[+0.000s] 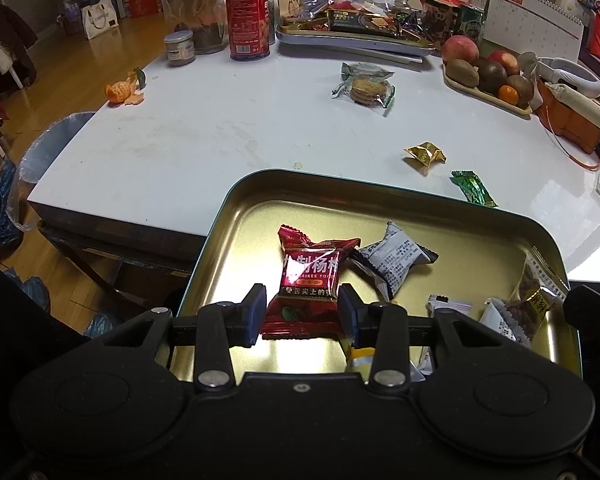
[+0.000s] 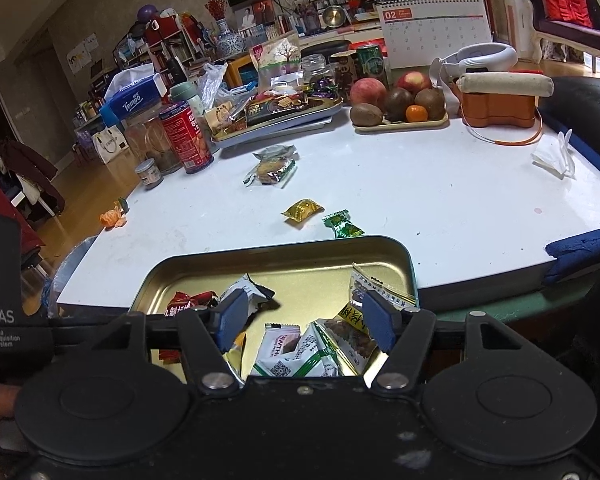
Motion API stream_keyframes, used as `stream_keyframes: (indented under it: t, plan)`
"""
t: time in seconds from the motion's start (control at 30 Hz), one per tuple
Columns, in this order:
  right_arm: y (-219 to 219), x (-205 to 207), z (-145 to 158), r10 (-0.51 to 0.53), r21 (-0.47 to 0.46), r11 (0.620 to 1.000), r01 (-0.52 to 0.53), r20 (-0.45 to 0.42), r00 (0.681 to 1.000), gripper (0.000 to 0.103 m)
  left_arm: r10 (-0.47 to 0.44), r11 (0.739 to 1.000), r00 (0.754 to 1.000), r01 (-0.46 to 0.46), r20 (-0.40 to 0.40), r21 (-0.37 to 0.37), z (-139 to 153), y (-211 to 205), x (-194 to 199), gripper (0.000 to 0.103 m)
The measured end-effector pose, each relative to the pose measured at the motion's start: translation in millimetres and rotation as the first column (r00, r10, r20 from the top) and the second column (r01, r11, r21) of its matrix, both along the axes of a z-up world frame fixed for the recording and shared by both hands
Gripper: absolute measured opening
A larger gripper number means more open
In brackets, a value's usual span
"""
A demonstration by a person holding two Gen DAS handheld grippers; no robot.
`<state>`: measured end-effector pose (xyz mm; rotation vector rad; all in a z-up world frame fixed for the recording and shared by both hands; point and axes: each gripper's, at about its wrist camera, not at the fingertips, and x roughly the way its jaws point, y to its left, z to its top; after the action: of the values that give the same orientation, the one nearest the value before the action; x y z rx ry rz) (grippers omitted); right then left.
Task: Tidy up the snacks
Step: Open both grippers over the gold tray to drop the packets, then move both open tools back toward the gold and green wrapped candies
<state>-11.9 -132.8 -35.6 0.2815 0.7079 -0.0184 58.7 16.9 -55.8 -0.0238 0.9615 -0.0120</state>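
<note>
**Snack packets: light, crinkly, slippery foil**

Tin tray (image 1: 236, 216) at near counter (image 1: 204, 136) edge. Left hand-held gripper (image 1: 302, 312) pinches red packet (image 1: 310, 280) over it. Right hand-held gripper (image 2: 302, 318) spread, empty. Loose gold candy (image 2: 302, 210), green candy (image 2: 342, 228) beyond: grab mid-body, not tails.

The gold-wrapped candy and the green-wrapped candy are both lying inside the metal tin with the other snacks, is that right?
Not quite. The gold-wrapped candy and the green-wrapped candy both lie on the white table, just beyond the far rim of the metal tin, not inside it. The right wrist view shows this; only the other snacks are in the tin.
</note>
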Motion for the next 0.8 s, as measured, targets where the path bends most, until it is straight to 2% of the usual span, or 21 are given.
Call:
stream_keyframes:
  t: [0.5,0.63,0.8]
  plan:
    - [1,8,4,-0.034,-0.032,0.999,0.033,-0.025,0.999,0.067,-0.045,0.998,0.998,0.047,-0.041,0.045,0,-10,-1,0.049]
    - [-1,23,12,-0.015,-0.040,0.999,0.014,-0.034,0.999,0.066,-0.065,0.997,0.996,0.067,-0.064,0.040,6,-13,7,0.049]
    - [-8,58,33,0.006,-0.109,0.994,-0.008,-0.019,1.000,0.066,-0.079,0.997,0.996,0.080,-0.051,0.022,28,-16,34,0.049]
